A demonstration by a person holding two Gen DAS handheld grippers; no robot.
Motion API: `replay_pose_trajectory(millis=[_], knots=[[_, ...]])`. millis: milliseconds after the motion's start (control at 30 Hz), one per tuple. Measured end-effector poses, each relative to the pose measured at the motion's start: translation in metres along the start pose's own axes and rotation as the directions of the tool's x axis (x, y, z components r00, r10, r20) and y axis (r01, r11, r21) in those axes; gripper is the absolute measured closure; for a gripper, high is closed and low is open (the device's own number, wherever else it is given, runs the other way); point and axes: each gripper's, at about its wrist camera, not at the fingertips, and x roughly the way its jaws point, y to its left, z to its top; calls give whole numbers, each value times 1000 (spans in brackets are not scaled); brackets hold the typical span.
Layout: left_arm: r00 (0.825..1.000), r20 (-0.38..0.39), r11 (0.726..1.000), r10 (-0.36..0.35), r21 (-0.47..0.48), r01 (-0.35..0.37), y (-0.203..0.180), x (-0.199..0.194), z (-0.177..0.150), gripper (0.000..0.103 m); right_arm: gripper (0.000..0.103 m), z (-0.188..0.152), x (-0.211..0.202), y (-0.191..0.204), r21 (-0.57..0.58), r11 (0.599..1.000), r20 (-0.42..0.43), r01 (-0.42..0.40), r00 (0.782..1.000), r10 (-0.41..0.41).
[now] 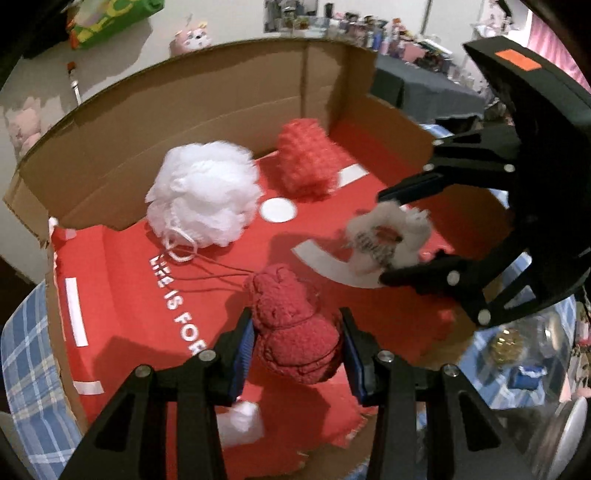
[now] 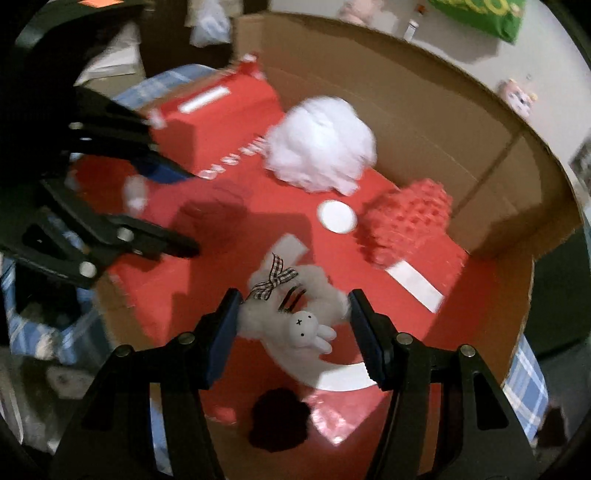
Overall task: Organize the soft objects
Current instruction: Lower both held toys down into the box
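crosswise, fluffy scrunchie (image 2: 291, 314) between tongs (image 2: 291, 326)

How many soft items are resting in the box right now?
2: the white mesh pouf and the red knitted block, side by side near the cardboard back wall. Others may be hidden.

My view loses the box lettering (image 1: 177, 295) behind the red plush (image 1: 295, 332), shelf clutter (image 1: 354, 26) too small to identify, white pouf (image 2: 321, 144) motion-blurred
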Motion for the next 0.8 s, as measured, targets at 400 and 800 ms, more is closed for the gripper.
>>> replay_pose_trajectory(millis=[400,800], knots=[[994,-69,987,82,-131,-90,46,19,-2,56,46,1,26,-38,216,968,-158,127,983,-94],[988,-91,974,122,-180,-137,61,25,-1,54,45,7,31,-41,209,954,-189,213,966,-174]])
